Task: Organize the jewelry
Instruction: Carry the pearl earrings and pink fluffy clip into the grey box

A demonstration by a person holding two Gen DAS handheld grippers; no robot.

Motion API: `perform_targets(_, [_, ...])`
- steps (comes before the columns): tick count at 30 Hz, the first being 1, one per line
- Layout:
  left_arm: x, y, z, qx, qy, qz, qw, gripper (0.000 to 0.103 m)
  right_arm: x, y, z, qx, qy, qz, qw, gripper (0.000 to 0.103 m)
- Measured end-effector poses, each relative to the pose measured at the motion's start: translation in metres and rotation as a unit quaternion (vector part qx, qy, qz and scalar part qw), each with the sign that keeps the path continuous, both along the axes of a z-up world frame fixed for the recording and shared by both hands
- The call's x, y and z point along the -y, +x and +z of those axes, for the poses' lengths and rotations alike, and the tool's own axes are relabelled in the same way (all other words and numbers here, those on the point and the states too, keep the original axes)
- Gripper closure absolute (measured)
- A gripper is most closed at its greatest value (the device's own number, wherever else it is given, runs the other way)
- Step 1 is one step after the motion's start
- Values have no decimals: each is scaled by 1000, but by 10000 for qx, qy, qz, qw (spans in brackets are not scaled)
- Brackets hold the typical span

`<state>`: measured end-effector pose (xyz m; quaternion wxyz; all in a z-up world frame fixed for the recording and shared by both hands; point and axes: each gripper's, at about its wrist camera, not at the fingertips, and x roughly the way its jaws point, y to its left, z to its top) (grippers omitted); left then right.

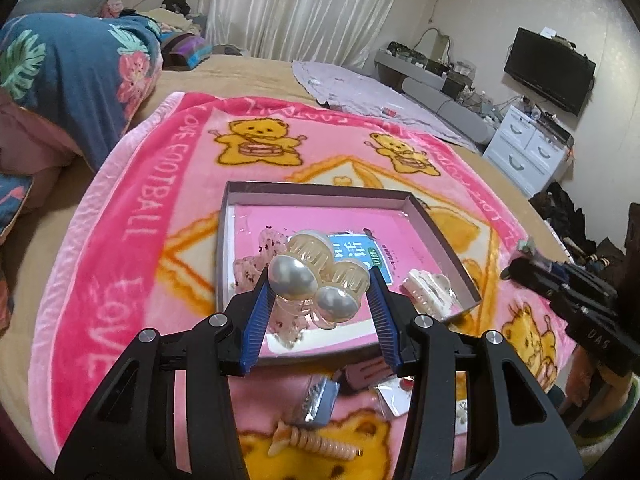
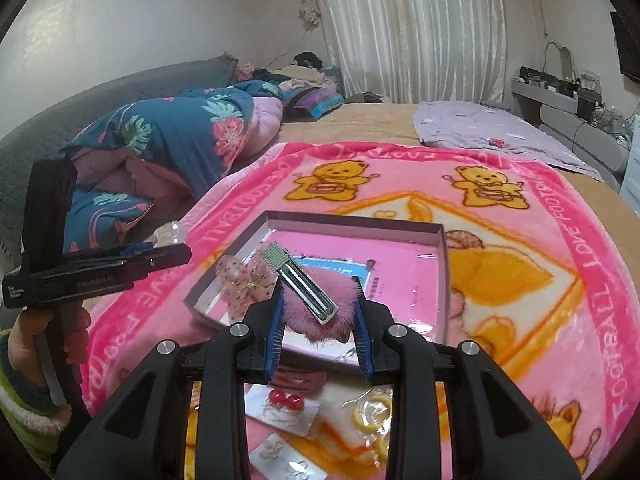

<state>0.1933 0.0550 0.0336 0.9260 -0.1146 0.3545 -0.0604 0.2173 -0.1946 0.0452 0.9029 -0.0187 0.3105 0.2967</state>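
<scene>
The shallow box [image 1: 236, 240] lies on the pink blanket [image 1: 132, 216] at twelve o'clock from both tongs. The left gripper [image 1: 318, 284] clamps a pearl claw clip [image 1: 316, 276]; the right gripper [image 2: 320, 304], equally near, pinches a pink fluffy hairclip [image 2: 312, 296], whose metal bar runs eleven to five.

Left gripper [image 1: 320, 280]: matte black plastic arms with triangular cut-outs, four round silver screws across the linkage, two blue ribbed pads [image 1: 256, 312] on the inner faces of the fingers

Right gripper [image 2: 320, 304]: same build, black arms, four silver screws, blue ribbed pads [image 2: 276, 320]

From the left camera the right gripper's black side body shows white lettering; from the right camera the left gripper's side body carries white "GenRobot.AI" print and a small label block

Hand [image 2: 28, 340] on the left gripper's handle, with a fuzzy green, yellow and white striped sleeve [image 2: 24, 416]
</scene>
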Motion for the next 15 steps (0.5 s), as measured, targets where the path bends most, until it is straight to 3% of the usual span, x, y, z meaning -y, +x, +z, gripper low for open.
perform_targets(15, [19,38,-35,-359,120,-289,9989,65,16,40,-18,-195,-98,-433,9988,75])
